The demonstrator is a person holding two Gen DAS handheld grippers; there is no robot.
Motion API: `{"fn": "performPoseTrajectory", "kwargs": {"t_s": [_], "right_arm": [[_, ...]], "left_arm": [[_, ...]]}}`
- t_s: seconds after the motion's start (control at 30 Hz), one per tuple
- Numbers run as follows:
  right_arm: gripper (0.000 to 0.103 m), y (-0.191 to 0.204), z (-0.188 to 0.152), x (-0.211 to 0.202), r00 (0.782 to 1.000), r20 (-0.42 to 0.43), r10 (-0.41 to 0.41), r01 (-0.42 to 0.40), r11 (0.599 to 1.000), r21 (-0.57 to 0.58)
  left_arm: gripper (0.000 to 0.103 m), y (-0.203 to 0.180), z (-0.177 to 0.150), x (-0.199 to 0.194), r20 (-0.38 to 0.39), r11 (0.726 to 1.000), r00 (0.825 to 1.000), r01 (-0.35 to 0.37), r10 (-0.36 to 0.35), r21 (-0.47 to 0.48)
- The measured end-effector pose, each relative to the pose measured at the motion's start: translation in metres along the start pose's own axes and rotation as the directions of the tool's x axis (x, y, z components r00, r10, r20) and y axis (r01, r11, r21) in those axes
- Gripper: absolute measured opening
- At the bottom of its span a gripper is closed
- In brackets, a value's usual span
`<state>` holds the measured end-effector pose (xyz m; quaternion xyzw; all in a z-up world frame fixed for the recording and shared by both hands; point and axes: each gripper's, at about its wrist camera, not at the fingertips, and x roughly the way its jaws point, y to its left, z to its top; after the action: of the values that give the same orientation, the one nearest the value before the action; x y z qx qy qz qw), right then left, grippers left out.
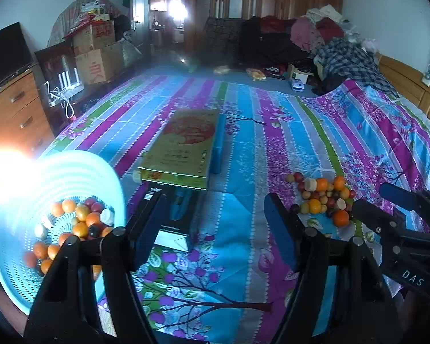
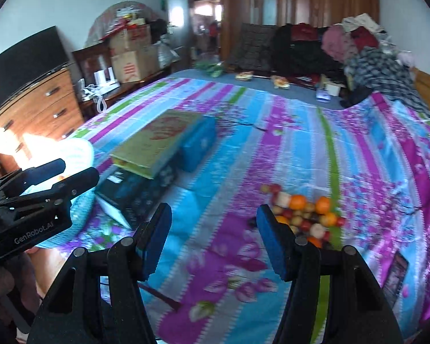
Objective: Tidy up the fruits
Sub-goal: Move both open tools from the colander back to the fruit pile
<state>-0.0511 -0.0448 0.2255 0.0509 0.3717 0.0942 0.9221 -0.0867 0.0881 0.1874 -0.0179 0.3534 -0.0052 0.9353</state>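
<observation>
On the bed (image 1: 243,149) before you, the basket (image 1: 20,272) holding fruit sits at far left, a loose fruit pile (image 1: 321,197) at right. Between them lie stacked boxes (image 1: 183,146). Clothes (image 1: 329,43) are heaped behind.
</observation>
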Motion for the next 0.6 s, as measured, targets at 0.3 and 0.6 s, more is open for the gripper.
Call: {"fn": "performPoseTrajectory", "kwargs": {"t_s": [0.3,0.6], "right_arm": [[0.084,-0.051,-0.019,-0.012,0.996,0.004,-0.089,0.089,0.994,0.064],[0.086,-0.087,-0.031,-0.020,0.994,0.024,-0.108,0.105,0.988,0.109]], "left_arm": [[0.072,-0.043,0.001,0.001,-0.011,0.996,0.999,0.045,-0.044,0.072],[0.072,-0.081,0.001,0.005,-0.034,0.992,0.998,0.054,-0.050,0.115]]}}
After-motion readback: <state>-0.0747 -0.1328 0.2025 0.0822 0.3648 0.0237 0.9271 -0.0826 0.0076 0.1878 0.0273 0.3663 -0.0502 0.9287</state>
